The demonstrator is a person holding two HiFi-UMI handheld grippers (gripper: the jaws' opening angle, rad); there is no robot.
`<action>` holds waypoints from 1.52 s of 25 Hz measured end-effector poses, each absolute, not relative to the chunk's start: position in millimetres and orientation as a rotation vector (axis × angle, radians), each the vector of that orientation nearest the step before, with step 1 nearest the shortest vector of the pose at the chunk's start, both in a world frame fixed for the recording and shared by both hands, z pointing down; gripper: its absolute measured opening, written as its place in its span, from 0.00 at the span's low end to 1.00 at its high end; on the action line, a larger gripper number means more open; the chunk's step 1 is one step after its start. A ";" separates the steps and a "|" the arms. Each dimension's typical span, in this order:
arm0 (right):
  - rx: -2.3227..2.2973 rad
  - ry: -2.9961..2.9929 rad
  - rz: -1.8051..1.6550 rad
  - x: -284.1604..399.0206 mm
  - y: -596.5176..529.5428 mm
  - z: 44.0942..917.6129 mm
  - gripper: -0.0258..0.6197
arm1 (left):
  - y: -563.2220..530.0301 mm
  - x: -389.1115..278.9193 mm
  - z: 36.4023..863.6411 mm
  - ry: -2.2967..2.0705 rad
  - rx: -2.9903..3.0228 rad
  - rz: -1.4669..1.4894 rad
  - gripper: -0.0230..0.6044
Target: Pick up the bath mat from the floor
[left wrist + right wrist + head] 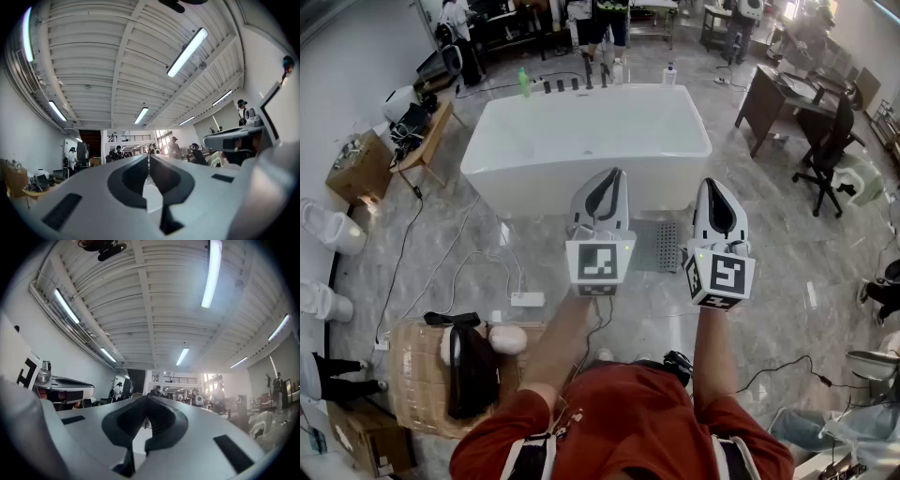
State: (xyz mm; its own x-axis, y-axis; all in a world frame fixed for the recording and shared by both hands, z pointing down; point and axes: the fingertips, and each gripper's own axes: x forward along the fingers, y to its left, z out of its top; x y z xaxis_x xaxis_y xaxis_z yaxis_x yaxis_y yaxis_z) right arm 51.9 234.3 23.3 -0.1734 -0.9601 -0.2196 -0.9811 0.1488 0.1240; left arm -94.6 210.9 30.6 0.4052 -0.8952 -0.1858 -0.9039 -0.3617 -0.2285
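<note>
I read no text, brand, number or sign in any view. The only printed patterns are black-and-white square markers on the left cube (600,267) and right cube (719,277), near side of the tub (581,141); they carry no letters or digits. Labels on the bottles (669,74) at the tub's far rim are too small to read.

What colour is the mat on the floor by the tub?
The bath mat is grey and dotted; head view.

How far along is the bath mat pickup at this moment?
Done: nothing yet; the bath mat lies flat on the floor by the bathtub. In hand: nothing; the left gripper and right gripper are shut, empty, held up in front of the person. Left: lower, open, grasp the mat and lift it.
</note>
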 end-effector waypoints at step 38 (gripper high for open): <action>-2.110 2.157 0.399 -2.7 246.5 33.5 0.06 | 204.5 -159.3 57.5 1.521 -2.493 0.098 0.07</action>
